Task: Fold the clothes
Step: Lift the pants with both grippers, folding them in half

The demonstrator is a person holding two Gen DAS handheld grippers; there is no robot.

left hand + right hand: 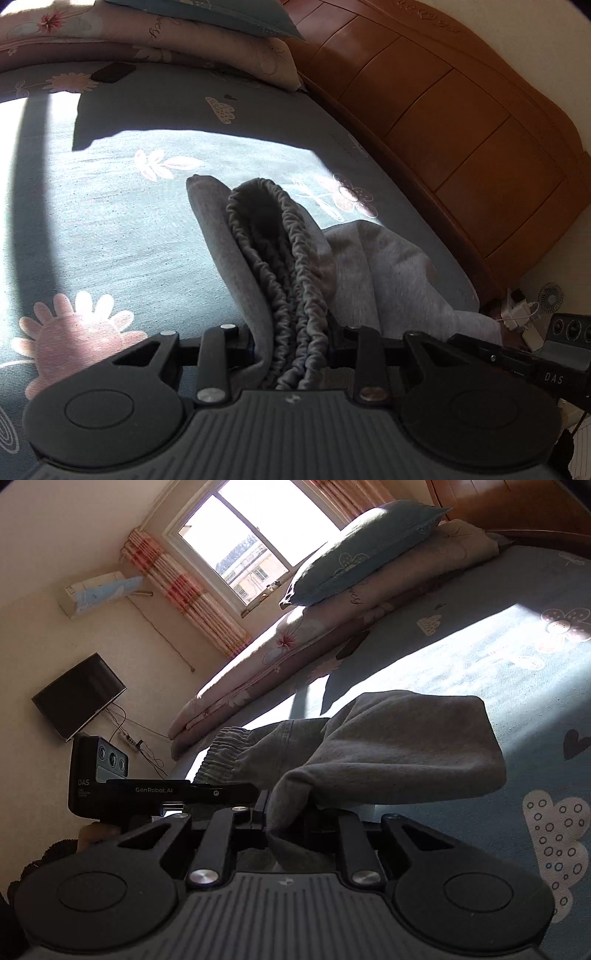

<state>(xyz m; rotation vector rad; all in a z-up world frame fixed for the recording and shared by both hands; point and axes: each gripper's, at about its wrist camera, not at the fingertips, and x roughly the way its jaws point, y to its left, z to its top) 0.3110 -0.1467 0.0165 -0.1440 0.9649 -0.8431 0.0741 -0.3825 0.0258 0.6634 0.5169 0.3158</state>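
**Grey sweatpants held up over the bed**

My left tongs (291, 347) are clamped on the gathered elastic waistband (273, 266) of the grey sweatpants (388, 266). The bunched band stands up between the two pads, and the loose cloth falls away from it toward the wooden headboard (443, 110) side of the bed (110, 206).

My right tongs (291, 823) grip a folded thickness of the same sweatpants (399, 746). The cloth fills the gap between the pads and drapes forward, hanging above the bed's (498, 672) blue flowered sheet rather than lying flat on it. In this view the ribbed waistband (225, 749) shows just beside my left tongs (184, 794), which sit close on the window (255, 535) side.

On the bed, toward the headboard, a blue pillow (362, 550) lies on a pink folded quilt (280, 646). A small dark flat thing (112, 72) lies on the sheet just beside the quilt (92, 33).
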